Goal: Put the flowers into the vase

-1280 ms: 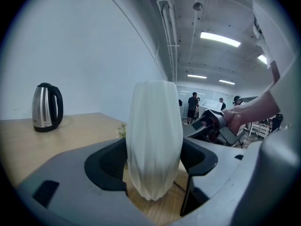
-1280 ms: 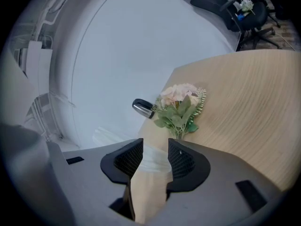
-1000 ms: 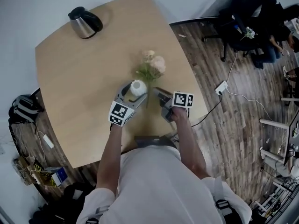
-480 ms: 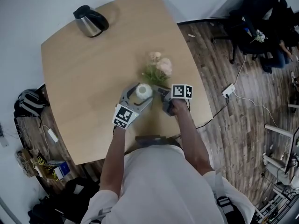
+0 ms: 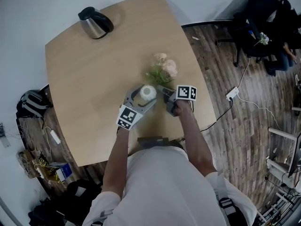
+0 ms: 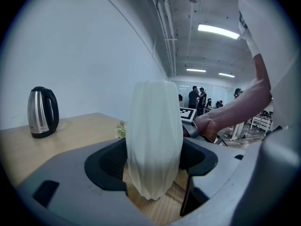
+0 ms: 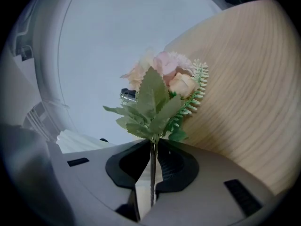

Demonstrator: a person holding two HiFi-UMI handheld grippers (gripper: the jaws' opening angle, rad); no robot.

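Right gripper (image 7: 151, 173) grasps the flowers (image 7: 160, 93) by their thin stem (image 7: 152, 159). Its jaws have just been closing, and in the right gripper view the dark pads meet on either side of the stem, which runs straight up between them. Above the pads spread serrated green leaves and a fern sprig, topped by pale pink and cream blooms.

In the head view the bunch sits over the wooden table (image 5: 89, 79), just beyond the right gripper and just beside the vase (image 5: 148, 92). Whether the blooms rest on the tabletop I cannot tell.

The left gripper (image 6: 155, 161) is clasped wide around the vase, a white ribbed one that narrows toward its base. The left gripper view shows the vase upright, filling the gap between the two pads, with its base on the wood. Its open mouth shows as a pale round in the head view.

Both grippers are close together near the table's near edge, in front of the person. A steel electric kettle (image 5: 95, 23) with a black handle stands well apart at the far corner of the table.
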